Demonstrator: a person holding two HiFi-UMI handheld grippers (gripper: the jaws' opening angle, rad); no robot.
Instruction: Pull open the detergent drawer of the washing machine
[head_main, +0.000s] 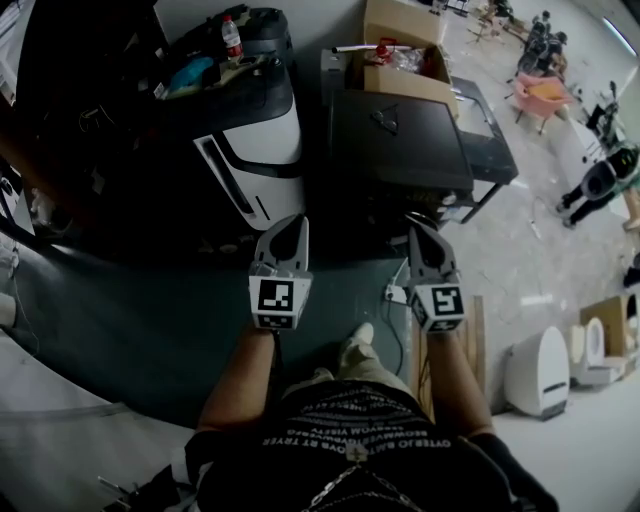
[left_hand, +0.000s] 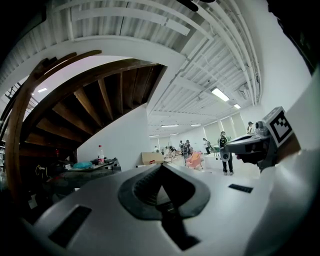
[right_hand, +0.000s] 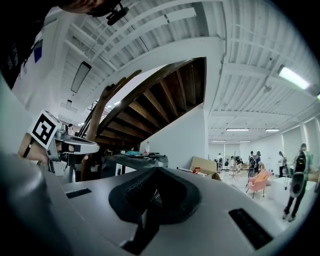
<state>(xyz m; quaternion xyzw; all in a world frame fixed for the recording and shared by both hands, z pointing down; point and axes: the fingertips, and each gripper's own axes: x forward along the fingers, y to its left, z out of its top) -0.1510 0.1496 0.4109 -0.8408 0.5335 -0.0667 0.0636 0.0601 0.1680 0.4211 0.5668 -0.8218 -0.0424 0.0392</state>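
In the head view a dark, flat-topped machine (head_main: 398, 140) stands straight ahead of me; its front and any drawer are hidden from here. To its left is a white-and-black appliance (head_main: 250, 150). My left gripper (head_main: 293, 224) and right gripper (head_main: 418, 226) are held side by side, level, short of the machines, touching nothing. Both are shut with nothing between the jaws. In the left gripper view the closed fingertips (left_hand: 161, 175) point into the room, and the right gripper (left_hand: 260, 142) shows at the right. In the right gripper view the shut tips (right_hand: 151, 176) point the same way.
A cardboard box (head_main: 405, 50) sits behind the dark machine, and a bottle (head_main: 231, 35) stands on the left appliance. A pink chair (head_main: 545, 95) and people (head_main: 600, 180) are far right. White fixtures (head_main: 540, 370) stand at my right. A wooden staircase (left_hand: 75, 100) rises on the left.
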